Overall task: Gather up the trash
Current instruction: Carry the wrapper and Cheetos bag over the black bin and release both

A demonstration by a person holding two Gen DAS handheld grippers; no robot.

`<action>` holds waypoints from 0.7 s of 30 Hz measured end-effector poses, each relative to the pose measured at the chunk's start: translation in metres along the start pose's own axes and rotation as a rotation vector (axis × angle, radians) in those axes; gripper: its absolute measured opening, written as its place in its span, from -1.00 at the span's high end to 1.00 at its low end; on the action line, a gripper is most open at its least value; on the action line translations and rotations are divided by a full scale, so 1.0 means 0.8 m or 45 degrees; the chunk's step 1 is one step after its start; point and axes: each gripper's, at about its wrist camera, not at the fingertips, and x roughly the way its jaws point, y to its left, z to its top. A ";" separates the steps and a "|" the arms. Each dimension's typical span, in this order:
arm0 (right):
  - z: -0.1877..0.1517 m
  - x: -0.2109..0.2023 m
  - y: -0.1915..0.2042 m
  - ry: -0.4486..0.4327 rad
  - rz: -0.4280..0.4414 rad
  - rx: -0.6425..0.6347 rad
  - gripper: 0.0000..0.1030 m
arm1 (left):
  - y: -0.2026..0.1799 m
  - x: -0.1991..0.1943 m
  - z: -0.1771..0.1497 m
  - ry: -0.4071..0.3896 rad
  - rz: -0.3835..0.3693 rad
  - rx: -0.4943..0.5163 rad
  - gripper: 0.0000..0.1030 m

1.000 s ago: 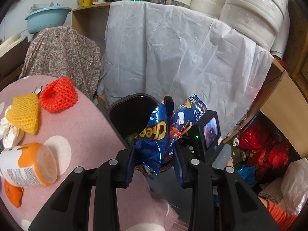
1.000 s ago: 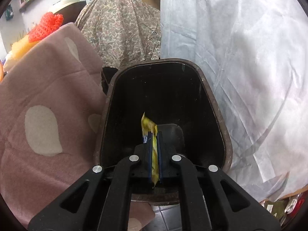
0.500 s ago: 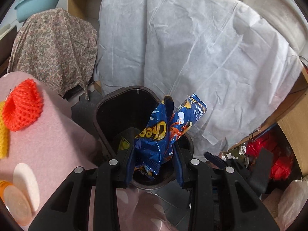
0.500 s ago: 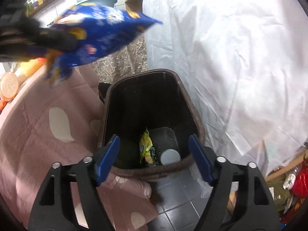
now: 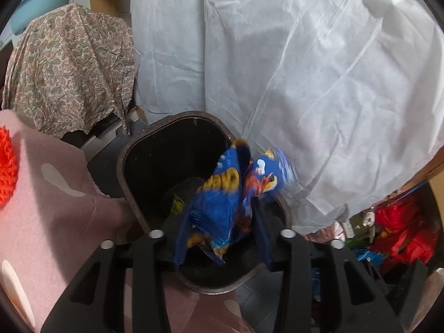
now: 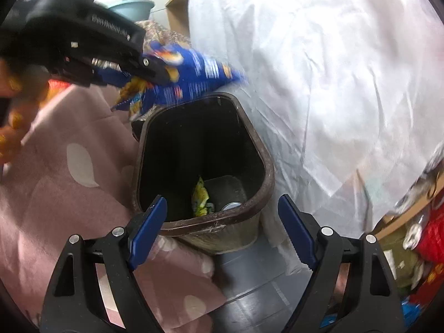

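The left gripper [image 5: 219,238] has the blue snack bag [image 5: 222,208] between its fingers, right over the mouth of the dark bin [image 5: 130,194] below and ahead of it; the jaws have just been opening, and the bag, smeared with motion, looks to be slipping loose rather than pinched, with a gap showing on the right-hand side, so I read the hold as let go. Just beyond the fingertips, down inside the bin, a yellow wrapper [image 5: 176,206] lies on the bottom. To the left of this gripper is the pink spotted cloth [image 5: 55,208], with a red net [image 5: 5,163] at its far edge; beyond the bin hang a white sheet [image 5: 305,83] and a patterned cloth [image 5: 69,69]. The right gripper [image 6: 222,236] stands wide with nothing between its blue pads [image 6: 147,230], its jaws having just been opening; the bin's near rim sits directly ahead of it, and the yellow wrapper and what looks like a can top [image 6: 231,206] rest at the bottom. Farther off and up to its left, the other gripper and the blue bag hang above the bin's far rim. The step in hand seems to be dropping the bag in. Next, I would judge, the left jaws need to spread enough for the bag to fall clear inside the rim, then both hands should turn back toward the cloth for whatever rubbish remains.
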 end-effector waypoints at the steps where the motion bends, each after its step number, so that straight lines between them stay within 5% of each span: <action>1: -0.001 0.001 -0.004 0.007 0.015 0.017 -0.59 | -0.001 0.002 0.000 -0.003 0.011 0.000 -0.03; 11: -0.016 -0.006 -0.003 0.016 0.022 -0.022 -0.60 | -0.001 -0.028 -0.005 -0.101 -0.006 -0.009 -0.42; 21: -0.013 -0.025 0.028 -0.031 0.045 -0.120 -0.60 | 0.006 -0.124 -0.040 -0.324 -0.034 0.039 -0.70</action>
